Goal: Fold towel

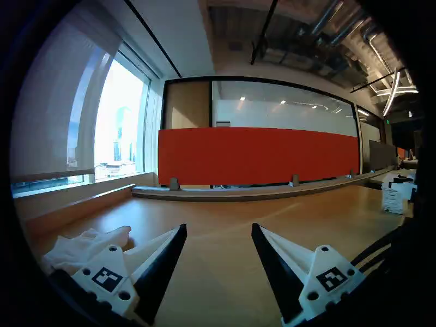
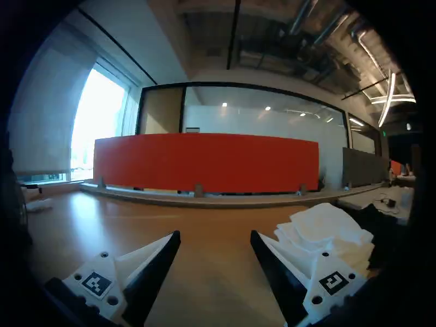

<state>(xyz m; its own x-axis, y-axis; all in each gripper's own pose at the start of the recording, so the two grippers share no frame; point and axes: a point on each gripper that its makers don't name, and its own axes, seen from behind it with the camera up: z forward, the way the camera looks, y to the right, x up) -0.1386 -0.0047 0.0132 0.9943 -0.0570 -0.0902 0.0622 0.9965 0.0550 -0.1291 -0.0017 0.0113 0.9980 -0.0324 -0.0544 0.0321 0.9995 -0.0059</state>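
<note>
Tongs first: my left tongs [image 1: 218, 226] and right tongs [image 2: 215, 233] both gape wide, gripping nothing, each finger carrying a black-and-white square marker [image 1: 106, 278]. Beside the left pair a crumpled white towel [image 1: 82, 248] lies on the tabletop [image 1: 305, 212]; folded towels [image 2: 327, 226] sit by the right. Beyond, a red partition [image 1: 256, 155].

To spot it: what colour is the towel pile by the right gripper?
White. The towel pile shows best in the right gripper view.
</note>
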